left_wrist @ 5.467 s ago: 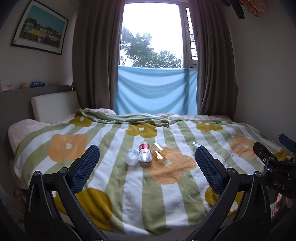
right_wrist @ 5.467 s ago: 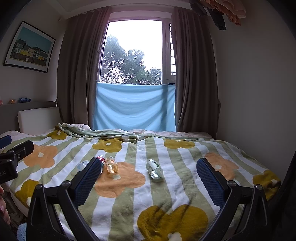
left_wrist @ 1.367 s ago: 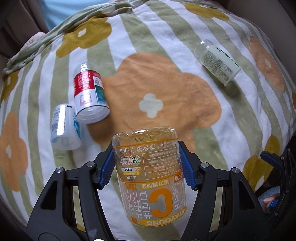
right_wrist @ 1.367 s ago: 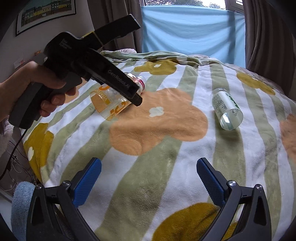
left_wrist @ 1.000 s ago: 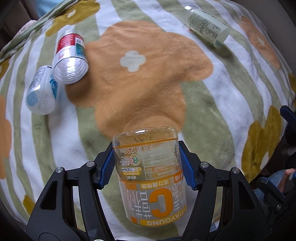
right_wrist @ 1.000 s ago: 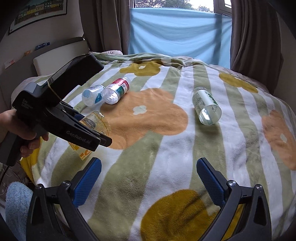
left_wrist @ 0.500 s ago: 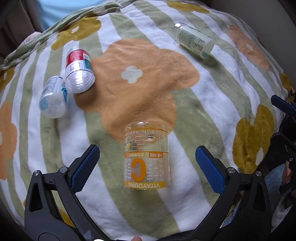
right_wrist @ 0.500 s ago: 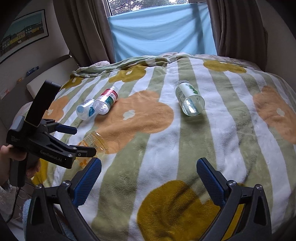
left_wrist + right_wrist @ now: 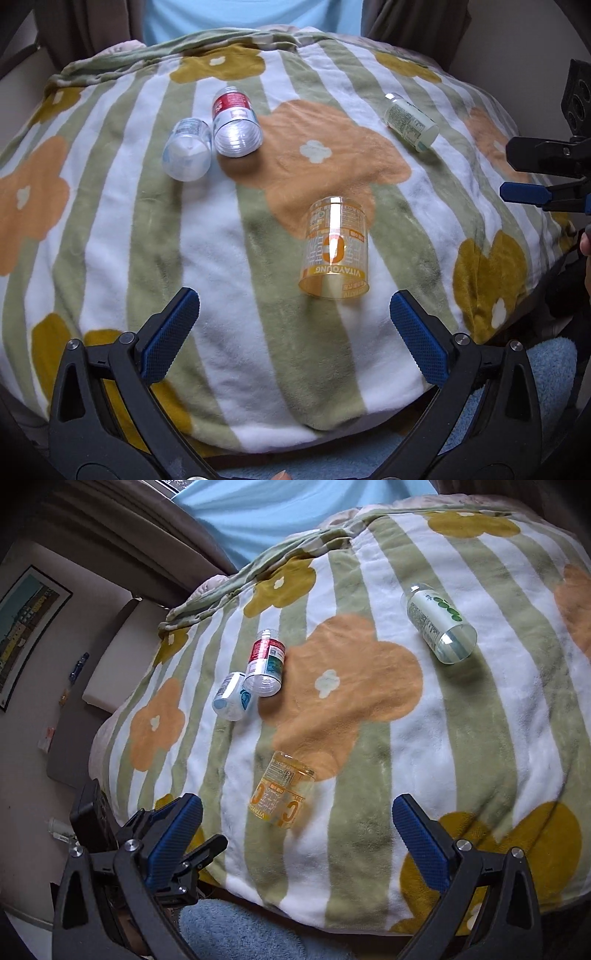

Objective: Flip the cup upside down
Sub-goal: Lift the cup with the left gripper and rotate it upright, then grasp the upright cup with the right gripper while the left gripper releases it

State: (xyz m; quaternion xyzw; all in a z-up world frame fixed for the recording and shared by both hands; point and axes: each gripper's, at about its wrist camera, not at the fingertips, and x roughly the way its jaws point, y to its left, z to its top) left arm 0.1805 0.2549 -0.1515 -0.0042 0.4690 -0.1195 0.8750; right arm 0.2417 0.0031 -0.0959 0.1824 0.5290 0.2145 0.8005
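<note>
The work surface was a bed covered by a striped blanket (image 9: 229, 258) in green and white with orange and mustard flower shapes. A blue cloth (image 9: 258, 513) hung at the far end between brown curtains; a framed picture (image 9: 26, 624) hung on the left wall. The cup (image 9: 337, 248), transparent orange, stood mouth-down on the blanket, near and right of centre, free of both tools. Three cut bottles lay on their sides farther off: the red-labelled bottle (image 9: 236, 123) touching the blue-labelled bottle (image 9: 188, 149), the green-labelled bottle (image 9: 410, 122) well apart to the right. The left gripper (image 9: 294, 332) and right gripper (image 9: 297, 840) were spread wide, holding nothing.
</note>
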